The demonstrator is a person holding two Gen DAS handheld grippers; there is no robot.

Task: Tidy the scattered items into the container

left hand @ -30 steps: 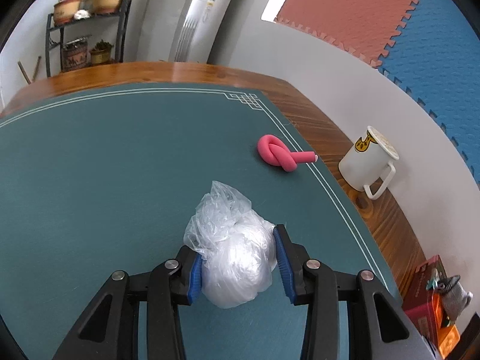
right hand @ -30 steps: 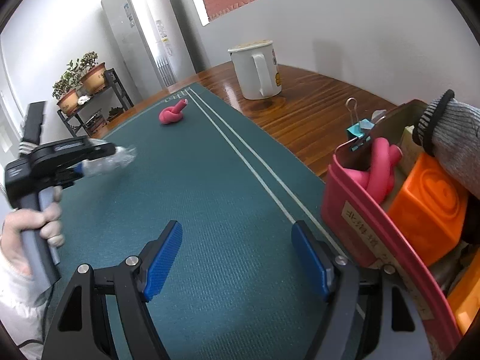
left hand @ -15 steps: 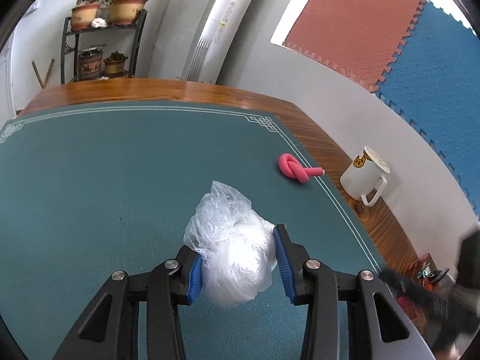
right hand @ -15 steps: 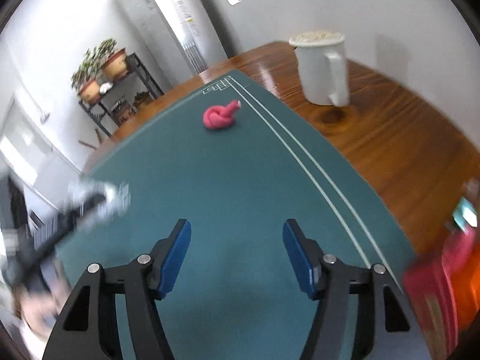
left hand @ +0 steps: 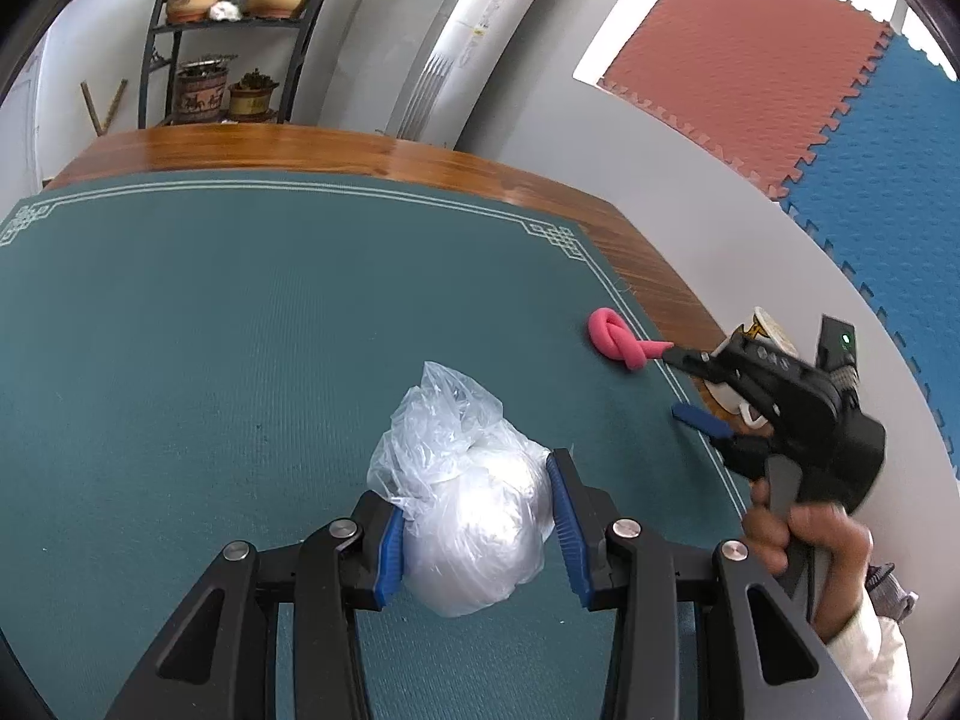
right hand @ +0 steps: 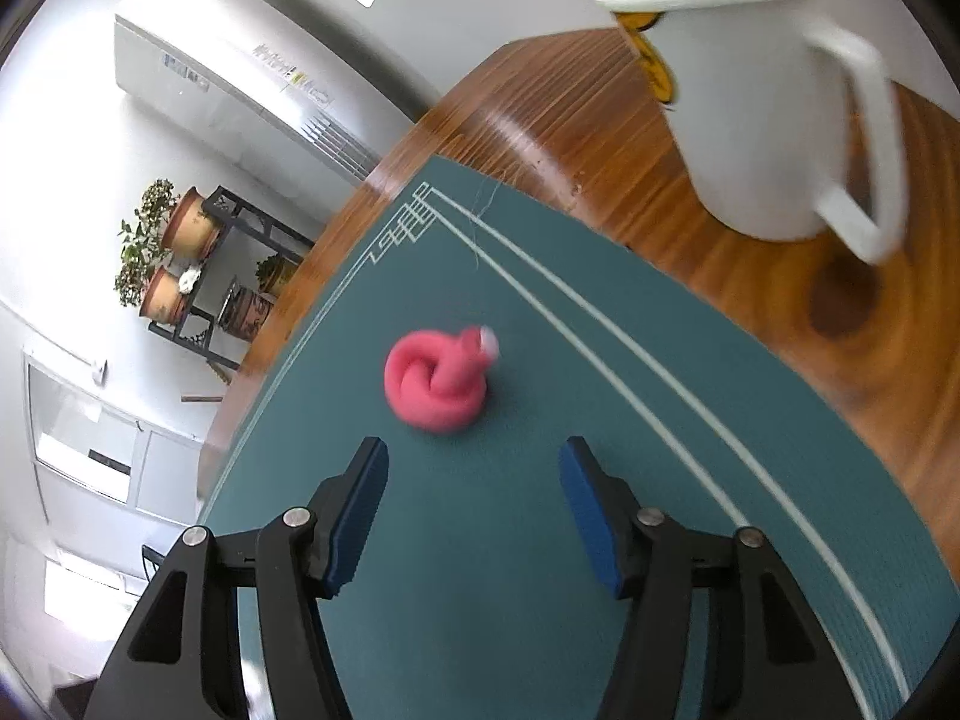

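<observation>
**Bag gripped, pink knot ahead of open jaws**

Spread over a wooden table (left hand: 336, 150): a green mat (left hand: 180, 330) with white border lines. Standing on bare wood past the mat's edge, a white mug (right hand: 762, 120) with its handle. Clamped between the blue pads of the left gripper (left hand: 474, 516), above the mat: a crumpled clear plastic bag (left hand: 468, 516). Held in a hand (left hand: 804, 546), the right gripper (right hand: 471, 474), fingers wide apart with nothing between them. Lying on the mat just ahead of those fingertips, near the border lines: a knotted pink foam tube (right hand: 438, 381).
</observation>
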